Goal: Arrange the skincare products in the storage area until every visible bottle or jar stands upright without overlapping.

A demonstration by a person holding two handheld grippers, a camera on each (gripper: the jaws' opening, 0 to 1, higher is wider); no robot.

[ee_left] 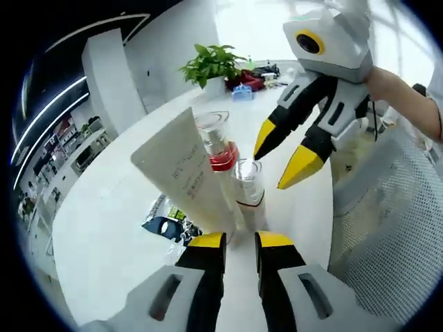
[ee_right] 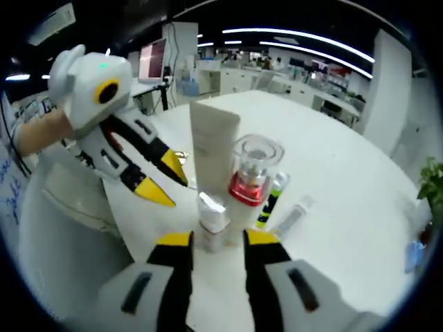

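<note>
Tube (ee_right: 213,149), pump bottle (ee_right: 252,173), small bottle (ee_right: 213,220) standing clustered on table (ee_right: 332,180); two tubes (ee_right: 280,204) lying at 3 o'clock, awaiting uprighting. Left gripper (ee_left: 239,242) and right gripper (ee_right: 218,238) both hovering, jaws spread, holding nothing.

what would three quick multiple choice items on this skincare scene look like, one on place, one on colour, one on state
1. Where is the small silver-capped bottle in the right gripper view?
A. just ahead of that view's own jaws
B. beside the potted plant
C. inside the mesh bin

2. What colour is the band on the clear-capped bottle?
A. blue
B. red
C. black

3. How does the white tube sit?
A. flat on the table
B. hanging from a gripper
C. standing on end

Answers: 1 A, it stands between the tips of the right gripper. 2 B, a red band shows under its clear cap. 3 C, it rises upright behind the bottles.
</note>
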